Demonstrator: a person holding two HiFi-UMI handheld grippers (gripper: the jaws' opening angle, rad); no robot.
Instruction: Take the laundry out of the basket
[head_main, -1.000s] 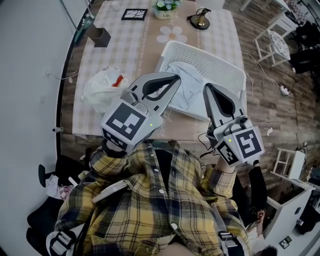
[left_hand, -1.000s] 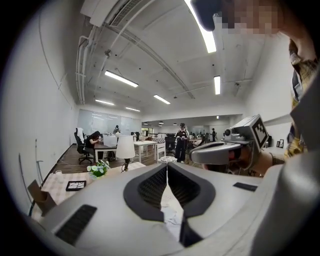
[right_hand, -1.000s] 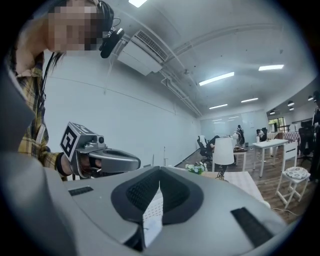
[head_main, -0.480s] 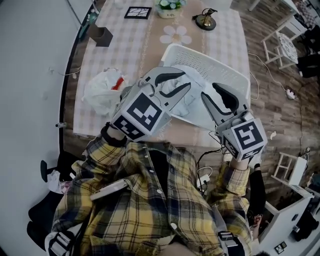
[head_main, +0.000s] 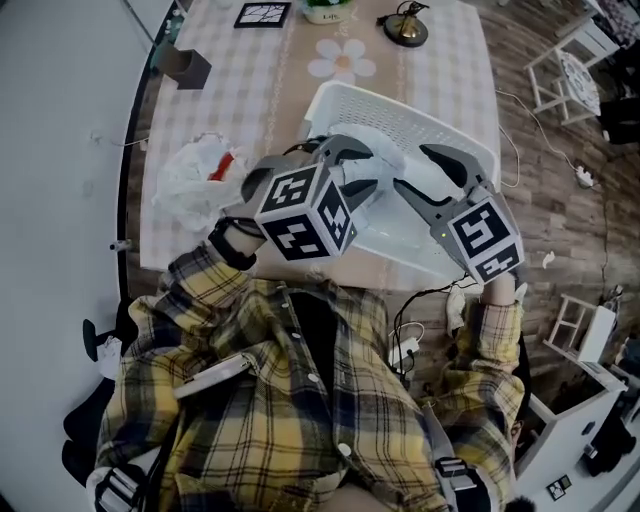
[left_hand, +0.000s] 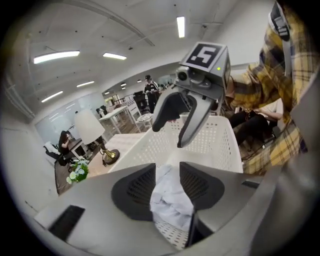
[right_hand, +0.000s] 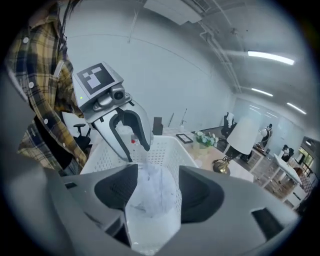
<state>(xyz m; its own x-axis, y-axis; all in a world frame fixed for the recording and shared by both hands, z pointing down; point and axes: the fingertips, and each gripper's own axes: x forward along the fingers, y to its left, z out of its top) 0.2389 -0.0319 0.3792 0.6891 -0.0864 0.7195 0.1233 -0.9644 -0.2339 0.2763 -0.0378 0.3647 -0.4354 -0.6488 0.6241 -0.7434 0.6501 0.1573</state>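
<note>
The white perforated plastic basket (head_main: 425, 117) stood on the checked-cloth surface (head_main: 250, 90), with the crumpled white cloth laundry (left_hand: 170, 200) lying inside it. Both tools reached over the basket. The left hand-held gripper (head_main: 372, 168) and the right hand-held gripper (head_main: 412, 170) were each opening, jaws apart. The white laundry showed in the gap of each but was pinched by neither.

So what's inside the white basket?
Crumpled white laundry lies in the basket. The left gripper and right gripper, jaws opening with laundry showing between them, hang over it and hide part. What lies under the laundry cannot be seen.
</note>
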